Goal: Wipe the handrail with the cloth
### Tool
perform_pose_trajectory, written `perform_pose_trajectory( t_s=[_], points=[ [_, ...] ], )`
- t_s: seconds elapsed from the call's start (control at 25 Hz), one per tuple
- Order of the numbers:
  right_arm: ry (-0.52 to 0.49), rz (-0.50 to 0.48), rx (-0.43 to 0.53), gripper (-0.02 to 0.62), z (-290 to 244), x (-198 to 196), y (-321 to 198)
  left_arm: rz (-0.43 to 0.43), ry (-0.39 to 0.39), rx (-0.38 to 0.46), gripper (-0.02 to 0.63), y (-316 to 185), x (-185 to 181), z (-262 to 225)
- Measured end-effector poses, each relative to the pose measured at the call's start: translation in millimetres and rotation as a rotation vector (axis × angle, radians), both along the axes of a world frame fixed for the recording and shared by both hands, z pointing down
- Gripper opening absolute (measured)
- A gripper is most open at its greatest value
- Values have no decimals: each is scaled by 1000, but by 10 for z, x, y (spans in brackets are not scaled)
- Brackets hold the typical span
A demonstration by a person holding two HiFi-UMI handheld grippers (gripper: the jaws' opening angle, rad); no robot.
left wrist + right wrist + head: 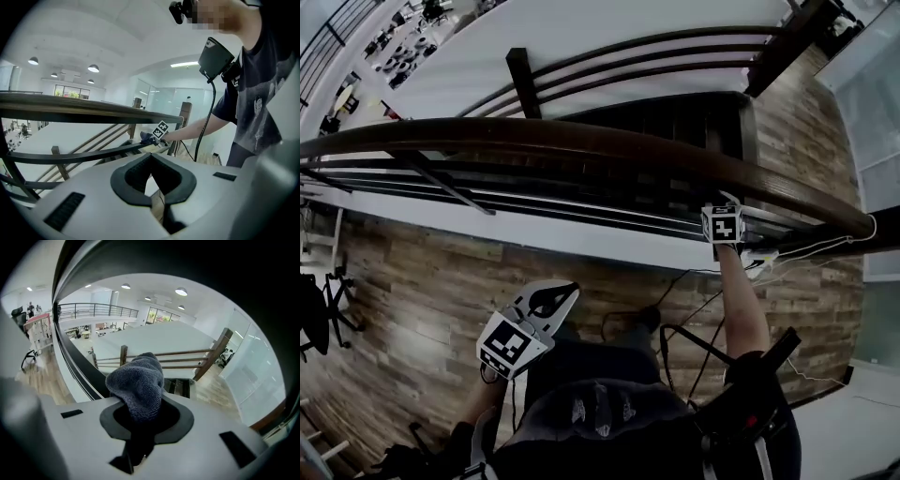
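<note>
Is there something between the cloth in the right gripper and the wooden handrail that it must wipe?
Nothing visible stands between them. The right gripper holds the grey cloth clamped in its jaws, right up at the dark handrail. Whether the cloth touches the rail cannot be told.

Office mezzanine: handrail [581, 139], desks [84, 331] below

Hidden inside right claw [143, 416]: cloth [137, 380] lower end; handrail [581, 139] cut off at left edge.
</note>
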State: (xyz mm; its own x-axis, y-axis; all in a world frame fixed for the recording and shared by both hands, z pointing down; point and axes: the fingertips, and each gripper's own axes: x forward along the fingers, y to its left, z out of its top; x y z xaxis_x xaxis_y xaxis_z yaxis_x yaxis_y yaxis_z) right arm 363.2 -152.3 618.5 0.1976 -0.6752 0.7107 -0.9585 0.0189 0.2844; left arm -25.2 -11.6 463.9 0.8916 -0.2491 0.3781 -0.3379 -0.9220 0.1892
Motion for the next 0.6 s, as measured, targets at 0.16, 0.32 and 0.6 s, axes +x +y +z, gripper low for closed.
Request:
perform_pose_trajectory(
  t_s=[0.16,0.32,0.6],
  points=[
    [-48,5,37,49,-32,-842,-370,3,-30,-9,8,-255,-617,-50],
    [-146,-31,62,49,-64,-1661,-778,-89,-62,-48,8,-452,-980,-85],
    [-209,-260,90,50,-159,-3195,-1308,-256,-85,-59,8,-589,-1329,-91]
  ],
)
